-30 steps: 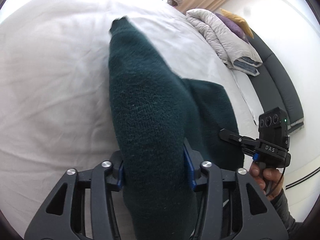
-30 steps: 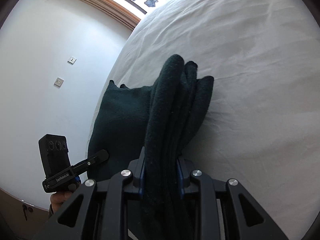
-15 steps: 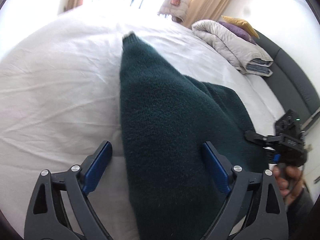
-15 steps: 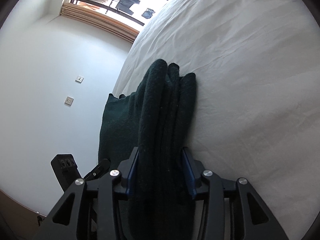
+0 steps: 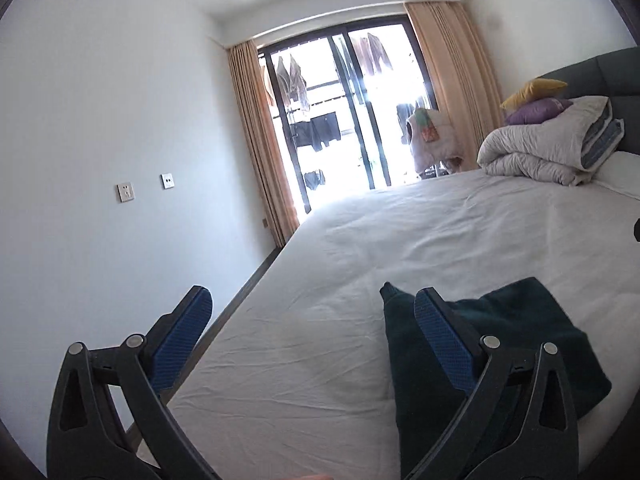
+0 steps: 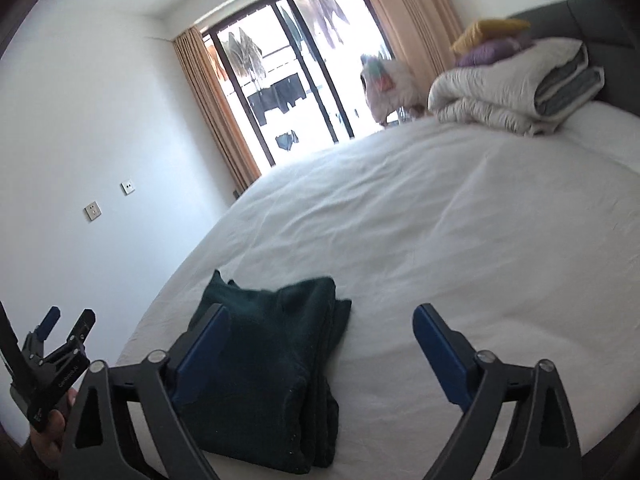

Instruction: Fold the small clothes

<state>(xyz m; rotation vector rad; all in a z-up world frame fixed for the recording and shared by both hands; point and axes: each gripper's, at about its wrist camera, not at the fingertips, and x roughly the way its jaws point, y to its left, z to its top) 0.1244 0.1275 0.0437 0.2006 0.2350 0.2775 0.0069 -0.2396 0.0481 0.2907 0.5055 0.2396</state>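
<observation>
A dark green knitted garment (image 6: 272, 360) lies folded in a thick stack on the white bed sheet (image 6: 440, 220), near the bed's left edge. My right gripper (image 6: 322, 314) hovers above and just behind it, jaws opening wide, pads clear of the cloth. In the left wrist view the garment (image 5: 520, 340) sits low right, partly behind one finger. My left gripper (image 5: 312, 300) is also opening, with only bare sheet (image 5: 400, 240) between its blue pads. From the right wrist view the left gripper (image 6: 69, 318) shows at lower left, held by a hand, off the bed's side.
A rolled grey duvet (image 5: 552, 148) topped by purple and yellow pillows lies at the head of the bed by the dark headboard (image 6: 580, 16). Glass doors (image 5: 348, 120) with tan curtains stand beyond. A white wall (image 5: 100, 160) and a strip of floor run along the bed's left side.
Both grippers were shut on the green garment; they have opened wide, let it go, risen and tilted up toward the room. The garment now rests folded on the sheet.
</observation>
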